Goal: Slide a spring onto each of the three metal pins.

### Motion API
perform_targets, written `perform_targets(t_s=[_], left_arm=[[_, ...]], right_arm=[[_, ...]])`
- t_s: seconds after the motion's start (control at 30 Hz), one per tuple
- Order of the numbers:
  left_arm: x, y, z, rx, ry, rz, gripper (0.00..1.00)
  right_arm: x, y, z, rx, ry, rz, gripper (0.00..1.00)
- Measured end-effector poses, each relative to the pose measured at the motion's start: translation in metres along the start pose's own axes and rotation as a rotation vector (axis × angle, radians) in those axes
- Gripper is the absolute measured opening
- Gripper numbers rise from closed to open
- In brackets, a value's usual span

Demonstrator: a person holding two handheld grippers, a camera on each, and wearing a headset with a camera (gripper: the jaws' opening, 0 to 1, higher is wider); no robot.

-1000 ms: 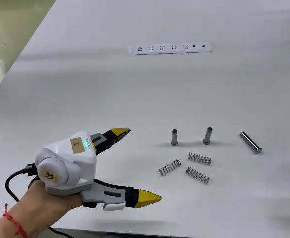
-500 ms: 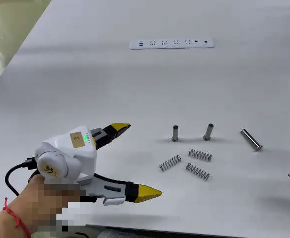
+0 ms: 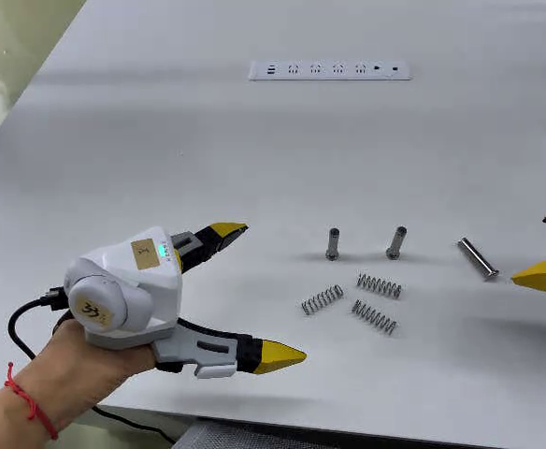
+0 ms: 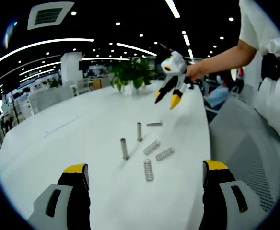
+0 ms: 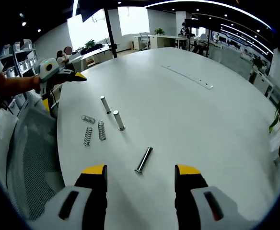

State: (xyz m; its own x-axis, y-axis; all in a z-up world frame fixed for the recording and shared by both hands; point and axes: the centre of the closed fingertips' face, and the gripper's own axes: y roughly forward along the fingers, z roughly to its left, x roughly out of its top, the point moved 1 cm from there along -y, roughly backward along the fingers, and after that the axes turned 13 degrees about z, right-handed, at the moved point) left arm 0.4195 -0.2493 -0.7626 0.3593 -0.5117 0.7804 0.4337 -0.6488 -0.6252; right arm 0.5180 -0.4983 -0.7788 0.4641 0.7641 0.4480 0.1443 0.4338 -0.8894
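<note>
Head view: left claw (image 3: 271, 291) and right claw (image 3: 531, 249) gape (yellow-tipped) near coiled springs (image 3: 322, 299), smooth pins (image 3: 333, 243).

Round sticker (image 3: 95, 311) on left gripper (image 3: 259, 292) apparently reads 33

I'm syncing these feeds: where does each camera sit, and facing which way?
Head view: headset, facing down at the bench; shows left tool, its hand, right tool.
Left gripper view: rides left tool, faces pins, right tool beyond; own jaws show.
Right gripper view: rides right tool, faces lying pin; own jaws show.
All share the springs.
</note>
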Motion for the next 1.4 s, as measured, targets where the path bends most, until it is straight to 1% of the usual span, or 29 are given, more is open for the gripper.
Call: perform_targets(t_s=[0.1,0.23,0.27,0.33,0.37,0.4,0.43,0.5,0.53,0.6,0.77,0.83,0.9,1.07,1.23,1.4], left_arm=[[0.0,0.0,0.001,0.001,-0.006,-0.003,1.0],[-0.001,-0.001,0.001,0.002,-0.012,-0.006,1.0],[-0.002,-0.001,0.002,0.003,-0.012,-0.005,1.0],[-0.002,-0.001,0.002,0.003,-0.016,-0.006,1.0],[-0.002,-0.001,0.003,0.004,-0.017,-0.007,1.0],[-0.003,-0.001,0.003,0.005,-0.019,-0.008,1.0],[-0.003,0.0,0.004,0.005,-0.021,-0.01,1.0],[-0.003,0.0,0.004,0.006,-0.024,-0.012,1.0],[-0.003,0.0,0.005,0.007,-0.025,-0.013,1.0],[-0.003,0.0,0.006,0.008,-0.031,-0.017,1.0],[-0.004,0.0,0.007,0.009,-0.038,-0.022,1.0],[-0.003,0.0,0.008,0.01,-0.041,-0.025,1.0],[-0.005,0.0,0.009,0.011,-0.044,-0.026,1.0],[-0.005,0.001,0.01,0.013,-0.053,-0.034,1.0],[-0.007,0.002,0.01,0.013,-0.062,-0.038,1.0],[-0.008,0.002,0.011,0.015,-0.069,-0.041,1.0]], right_arm=[[0.004,0.008,-0.006,0.0,0.021,0.03,0.52],[0.01,0.016,-0.014,0.007,0.066,0.06,0.42],[0.009,0.02,-0.016,0.005,0.081,0.084,0.4],[0.012,0.025,-0.017,0.01,0.08,0.097,0.35],[0.013,0.028,-0.018,0.017,0.096,0.112,0.33],[0.014,0.031,-0.018,0.025,0.101,0.119,0.33],[0.015,0.035,-0.016,0.039,0.112,0.138,0.33],[0.016,0.04,-0.016,0.04,0.113,0.158,0.32],[0.015,0.043,-0.016,0.042,0.111,0.182,0.3],[0.017,0.049,-0.017,0.045,0.123,0.191,0.29],[0.015,0.058,-0.018,0.048,0.146,0.236,0.25],[0.016,0.06,-0.017,0.054,0.156,0.244,0.24],[0.014,0.063,-0.016,0.053,0.155,0.266,0.23],[0.016,0.068,-0.012,0.059,0.158,0.286,0.21],[0.014,0.072,-0.012,0.054,0.168,0.314,0.2],[0.015,0.075,-0.01,0.061,0.179,0.326,0.18]])
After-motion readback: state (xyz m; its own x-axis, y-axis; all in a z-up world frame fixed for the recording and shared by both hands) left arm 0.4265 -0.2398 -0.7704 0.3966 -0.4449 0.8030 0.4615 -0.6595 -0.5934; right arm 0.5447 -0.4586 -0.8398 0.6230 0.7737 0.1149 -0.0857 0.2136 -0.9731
